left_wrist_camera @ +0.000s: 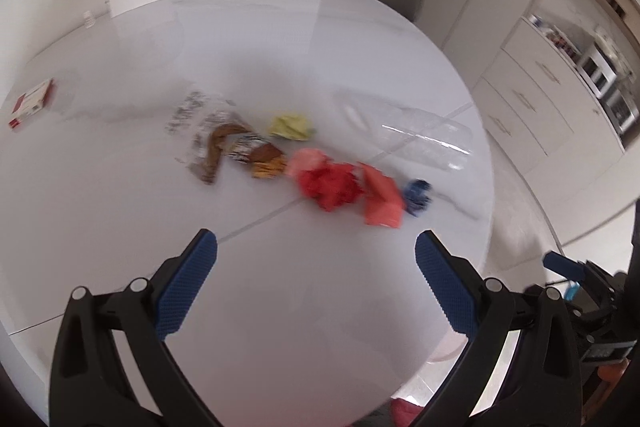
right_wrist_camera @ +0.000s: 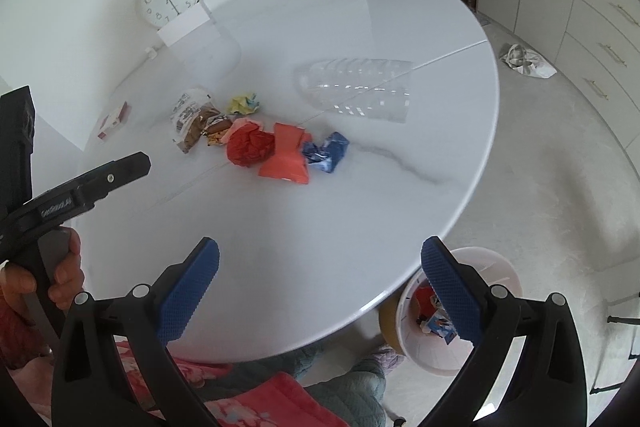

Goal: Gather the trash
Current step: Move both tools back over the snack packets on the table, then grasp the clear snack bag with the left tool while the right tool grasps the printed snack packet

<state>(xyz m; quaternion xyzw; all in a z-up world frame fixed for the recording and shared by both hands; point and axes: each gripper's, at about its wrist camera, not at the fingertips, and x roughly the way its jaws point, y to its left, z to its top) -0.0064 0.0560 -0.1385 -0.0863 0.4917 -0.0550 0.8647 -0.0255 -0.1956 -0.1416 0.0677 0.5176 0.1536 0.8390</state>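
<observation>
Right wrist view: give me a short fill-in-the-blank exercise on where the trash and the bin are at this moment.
1. The red crumpled paper lies on the round white ____.
2. The bin stands on the ____, beside the table.
3. The clear plastic bottle lies on its ____.
4. Both the left hand-held gripper and the right hand-held gripper are ____ and hold nothing.

Missing words: table; floor; side; open
</observation>
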